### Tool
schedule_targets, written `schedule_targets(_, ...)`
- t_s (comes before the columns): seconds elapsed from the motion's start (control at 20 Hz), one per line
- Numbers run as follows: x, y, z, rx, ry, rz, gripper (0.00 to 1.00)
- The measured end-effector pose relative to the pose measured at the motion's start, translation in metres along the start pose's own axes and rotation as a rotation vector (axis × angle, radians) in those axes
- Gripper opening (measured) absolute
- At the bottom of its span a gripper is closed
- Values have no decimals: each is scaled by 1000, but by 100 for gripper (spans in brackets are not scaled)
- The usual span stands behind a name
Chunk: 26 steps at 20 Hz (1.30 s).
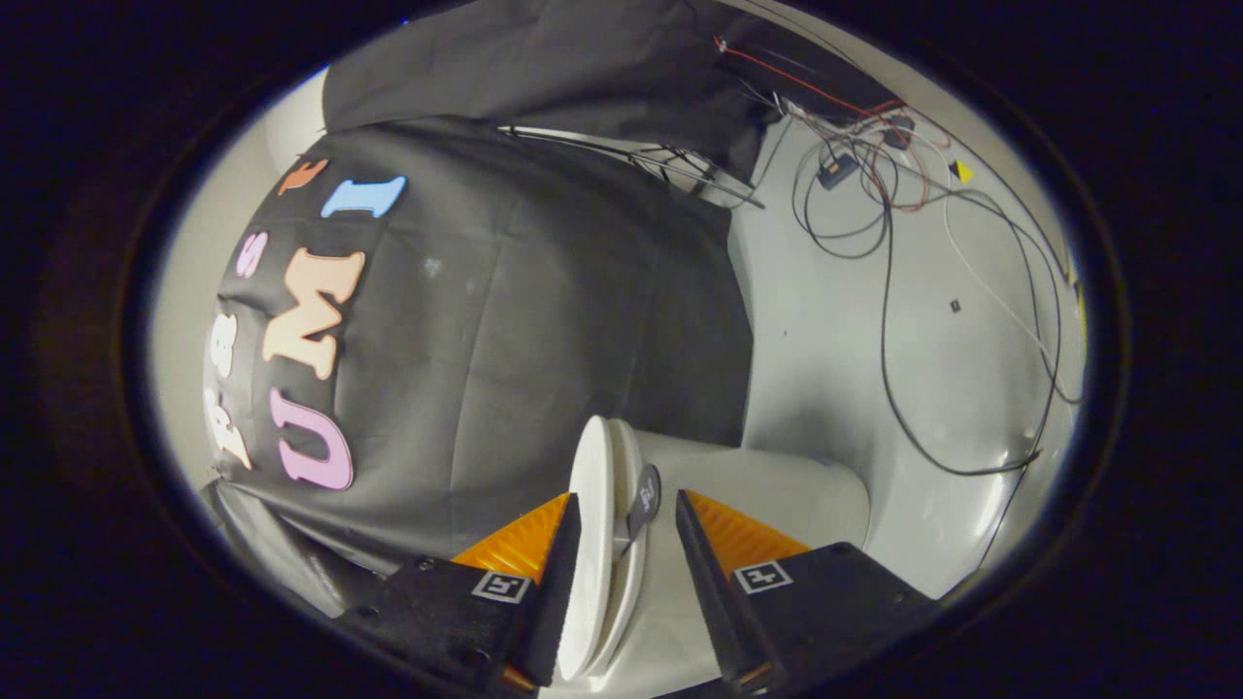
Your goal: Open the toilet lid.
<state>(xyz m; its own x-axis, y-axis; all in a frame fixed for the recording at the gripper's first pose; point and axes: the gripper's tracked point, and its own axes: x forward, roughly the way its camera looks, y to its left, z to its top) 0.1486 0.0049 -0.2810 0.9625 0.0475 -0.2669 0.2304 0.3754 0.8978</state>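
Note:
The view is rolled on its side. A white toilet [777,490] stands just ahead of my fingers. Its thin white lid [591,485] shows edge-on, lying against the seat rim [626,456]. A small dark tab [647,497] sticks out beside the seat's edge. My gripper [626,497] is open, with the lid's edge, the seat's edge and the tab between its fingers. One finger [561,573] lies close along the lid's outer face. The other finger [701,573] stands apart from the seat on the bowl's side, with a gap showing.
The booth's black cloth wall [505,320] hangs behind the toilet. On the bowl's side spreads a white floor [835,330] with loose black, white and red cables [889,291] and a small connector box [835,171].

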Motion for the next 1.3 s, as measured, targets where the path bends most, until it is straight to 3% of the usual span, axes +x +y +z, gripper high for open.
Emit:
schedule_targets(0.35, 49, 5, -5, 63, 79, 88, 60)
schedule_targets(0.5, 62, -2, -9, 80, 120, 50, 38)
schedule_targets(0.65, 59, 0, -12, 47, 140, 69, 13)
schedule_targets(0.75, 56, 13, -11, 15, 127, 111, 10)
schedule_targets(0.95, 45, 61, -11, -115, 87, 179, 11)
schedule_targets(1.3, 11, 183, -50, -472, 93, 206, 11)
